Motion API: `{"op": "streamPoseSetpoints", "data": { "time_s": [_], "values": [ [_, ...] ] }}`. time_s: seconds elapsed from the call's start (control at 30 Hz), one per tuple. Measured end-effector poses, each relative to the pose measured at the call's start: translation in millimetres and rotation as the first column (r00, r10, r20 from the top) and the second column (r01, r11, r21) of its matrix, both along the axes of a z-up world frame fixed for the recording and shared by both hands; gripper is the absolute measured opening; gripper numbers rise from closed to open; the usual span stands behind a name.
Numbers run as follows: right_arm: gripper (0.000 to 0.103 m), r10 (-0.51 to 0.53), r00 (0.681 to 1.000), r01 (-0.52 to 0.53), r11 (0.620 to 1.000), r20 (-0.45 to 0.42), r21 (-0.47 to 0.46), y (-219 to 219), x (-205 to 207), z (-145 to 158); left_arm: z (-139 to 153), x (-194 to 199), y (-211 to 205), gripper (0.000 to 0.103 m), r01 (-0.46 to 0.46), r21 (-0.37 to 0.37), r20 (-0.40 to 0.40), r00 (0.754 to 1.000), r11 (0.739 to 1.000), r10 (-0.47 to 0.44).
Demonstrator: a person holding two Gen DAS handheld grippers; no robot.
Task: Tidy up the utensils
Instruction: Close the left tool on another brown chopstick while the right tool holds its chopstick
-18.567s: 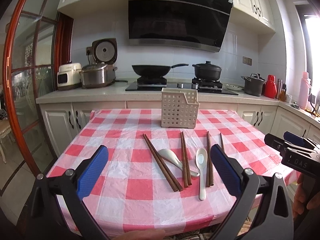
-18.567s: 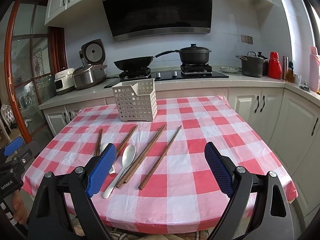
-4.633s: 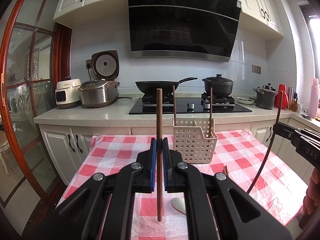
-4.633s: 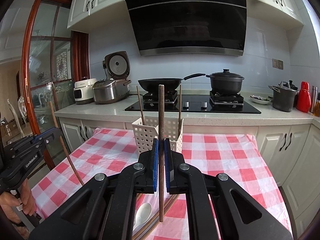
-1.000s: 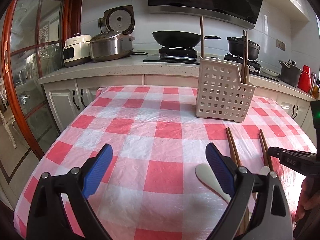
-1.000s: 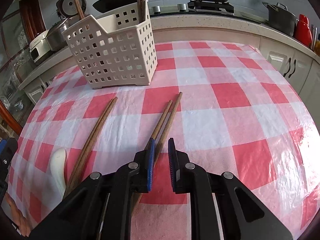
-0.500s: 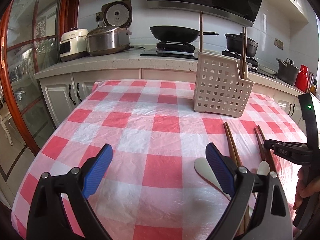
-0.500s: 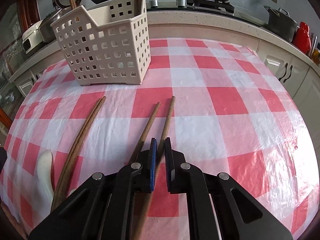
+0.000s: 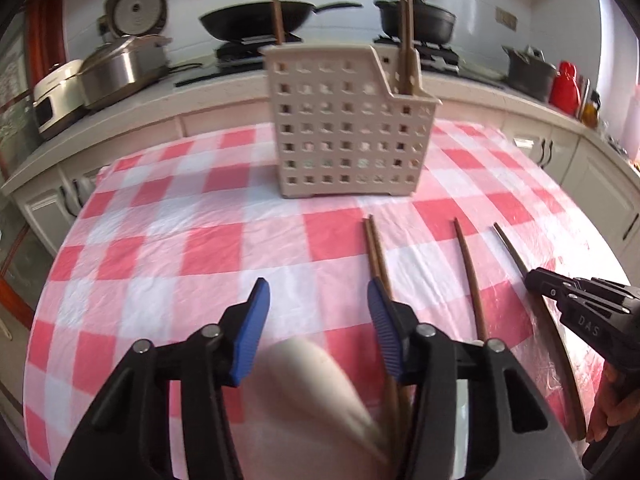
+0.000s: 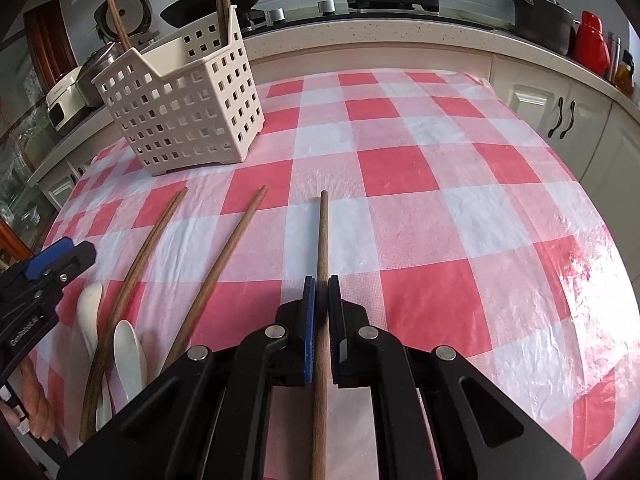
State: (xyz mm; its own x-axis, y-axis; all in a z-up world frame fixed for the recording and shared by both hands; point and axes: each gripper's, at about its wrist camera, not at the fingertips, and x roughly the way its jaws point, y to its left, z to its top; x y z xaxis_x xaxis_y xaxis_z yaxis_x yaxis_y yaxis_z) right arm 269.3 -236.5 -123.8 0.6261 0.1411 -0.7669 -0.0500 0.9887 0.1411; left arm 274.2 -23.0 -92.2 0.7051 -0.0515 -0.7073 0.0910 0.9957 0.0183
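A cream perforated utensil basket [image 9: 348, 124] [image 10: 180, 108] stands on the checked tablecloth with three brown chopsticks upright in it. My right gripper [image 10: 321, 300] is shut on a brown chopstick [image 10: 322, 240] that lies along the cloth. My left gripper [image 9: 318, 320] is open, low over a white spoon [image 9: 316, 408] that sits between its fingers; a pair of chopsticks [image 9: 378, 256] runs by its right finger. A single chopstick [image 9: 470, 276] [image 10: 224, 264] lies between the grippers. Two white spoons [image 10: 128, 356] lie by the left gripper [image 10: 44, 272].
The table's red and white cloth [image 10: 440, 208] ends at rounded edges. Behind it a counter [image 9: 132, 104] carries rice cookers, a hob with a wok and pots. White cabinets [image 10: 560, 116] stand at the right.
My left gripper has dropped forward and narrowed over the white spoon. My right gripper has closed on the chopstick and swung it away from its neighbour.
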Motion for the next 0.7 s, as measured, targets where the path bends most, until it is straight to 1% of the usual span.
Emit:
{"op": "streamPoseSetpoints", "data": {
  "time_s": [0.03, 0.1, 0.2, 0.3, 0.37, 0.53, 0.7],
  "values": [
    [0.006, 0.004, 1.000, -0.004, 1.000, 0.001, 0.002, -0.5, -0.5, -0.1, -2.5, 5.3, -4.7, 0.044, 0.008, 0.009, -0.013, 1.000, 1.000, -0.007],
    [0.006, 0.009, 1.000, -0.009, 1.000, 0.003, 0.012, -2.0, -1.8, -0.2, -6.9, 12.0, -10.8, 0.043, 0.013, 0.019, -0.028, 1.000, 1.000, -0.012],
    [0.006, 0.014, 1.000, -0.014, 1.000, 0.006, 0.026, -4.1, -2.0, -0.5, -11.7, 19.5, -13.5, 0.043, 0.015, 0.015, -0.051, 0.999, 1.000, -0.015],
    [0.006, 0.016, 1.000, -0.016, 0.999, 0.008, 0.041, -5.9, -2.6, -0.9, -18.9, 29.0, -15.0, 0.039, 0.017, 0.010, -0.084, 0.996, 1.000, -0.016],
    [0.006, 0.019, 1.000, -0.019, 0.999, 0.009, 0.048, -6.9, -2.7, -1.0, -22.9, 33.3, -16.3, 0.038, 0.019, -0.003, -0.102, 0.995, 1.000, -0.019],
    [0.006, 0.022, 1.000, -0.022, 0.998, 0.009, 0.059, -8.3, -2.5, -1.0, -27.7, 38.6, -24.6, 0.038, 0.035, -0.001, -0.113, 0.993, 0.999, -0.035],
    [0.006, 0.025, 1.000, -0.025, 0.998, 0.004, 0.061, -8.3, -1.4, -0.6, -31.4, 43.4, -28.3, 0.038, 0.034, 0.023, -0.118, 0.993, 0.999, -0.031]
  ]
}}
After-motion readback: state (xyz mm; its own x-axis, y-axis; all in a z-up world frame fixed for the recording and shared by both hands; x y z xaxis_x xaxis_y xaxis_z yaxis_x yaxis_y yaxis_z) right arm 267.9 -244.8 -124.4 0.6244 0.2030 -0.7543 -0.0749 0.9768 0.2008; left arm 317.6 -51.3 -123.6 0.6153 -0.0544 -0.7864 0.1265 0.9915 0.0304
